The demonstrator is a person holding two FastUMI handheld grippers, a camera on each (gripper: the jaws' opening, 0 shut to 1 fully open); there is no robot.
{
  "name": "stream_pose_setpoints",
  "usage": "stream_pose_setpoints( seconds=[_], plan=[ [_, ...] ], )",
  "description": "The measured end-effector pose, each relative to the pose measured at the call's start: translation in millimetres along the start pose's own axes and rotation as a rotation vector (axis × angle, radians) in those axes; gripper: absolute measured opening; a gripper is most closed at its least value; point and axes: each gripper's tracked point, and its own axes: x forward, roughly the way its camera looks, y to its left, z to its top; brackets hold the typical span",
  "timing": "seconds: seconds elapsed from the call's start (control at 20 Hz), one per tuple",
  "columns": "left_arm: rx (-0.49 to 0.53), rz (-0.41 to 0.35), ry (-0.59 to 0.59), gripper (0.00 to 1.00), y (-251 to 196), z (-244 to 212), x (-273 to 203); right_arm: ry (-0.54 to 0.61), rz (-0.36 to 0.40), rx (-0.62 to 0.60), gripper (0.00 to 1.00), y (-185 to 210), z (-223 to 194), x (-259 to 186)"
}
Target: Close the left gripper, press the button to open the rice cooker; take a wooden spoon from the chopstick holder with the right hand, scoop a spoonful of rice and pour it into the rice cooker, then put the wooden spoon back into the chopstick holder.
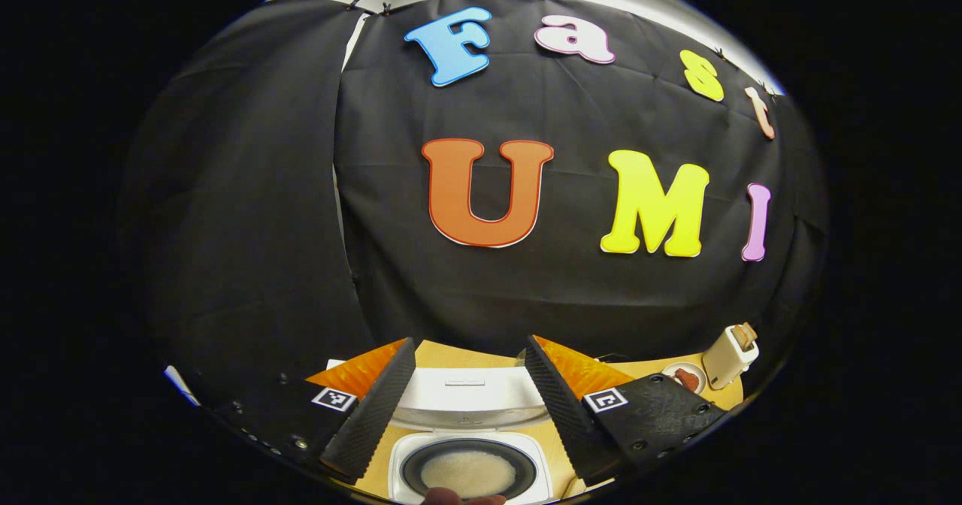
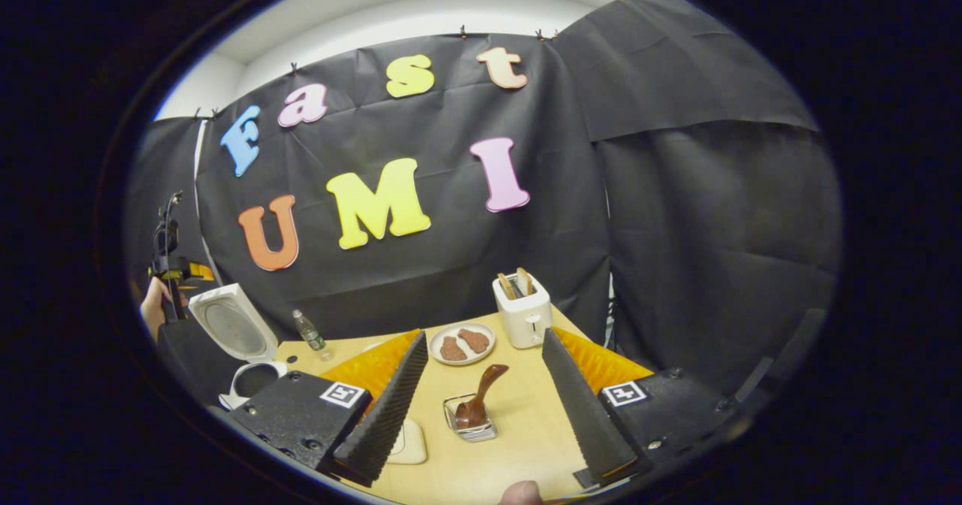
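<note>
Already the cooker [image 1: 467,445] stands lid-up with rice in its pot, below the left tool [image 1: 470,403], spread wide. Right tool [image 2: 481,407], also wide, frames the spoon [image 2: 481,400], seemingly back in its holder [image 2: 470,424].

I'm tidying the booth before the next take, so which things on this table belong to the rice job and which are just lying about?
Job things:
rice cooker, lid up, rice inside
spoon, standing in the holder
left gripper, open
right gripper, open

Lying about:
toaster with toast
plate with two brown pieces
bottle
pale pad near the holder
</note>
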Motion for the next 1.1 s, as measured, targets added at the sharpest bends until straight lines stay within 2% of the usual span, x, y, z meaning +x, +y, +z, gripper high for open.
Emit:
stream_pose_setpoints(
  seconds=[0.2,0.55,0.85,1.1],
  plan=[
    [0.000,-0.006,0.054,0.95,-0.5,-12.5,10.9,0.000,0.010,0.014,0.99,9.9,0.2,4.0],
    [0.024,-0.013,0.100,0.96,1.6,-25.6,1.9,0.016,0.091,0.005,0.97,40.7,-12.1,9.8],
    [0.021,-0.045,0.172,0.96,-7.4,-67.2,-58.7,0.066,0.168,0.029,0.99,68.2,-37.1,15.8],
    [0.004,-0.079,0.259,0.96,-12.9,-122.7,-99.1,0.078,0.233,-0.025,0.99,98.6,-44.1,12.4]
  ],
)
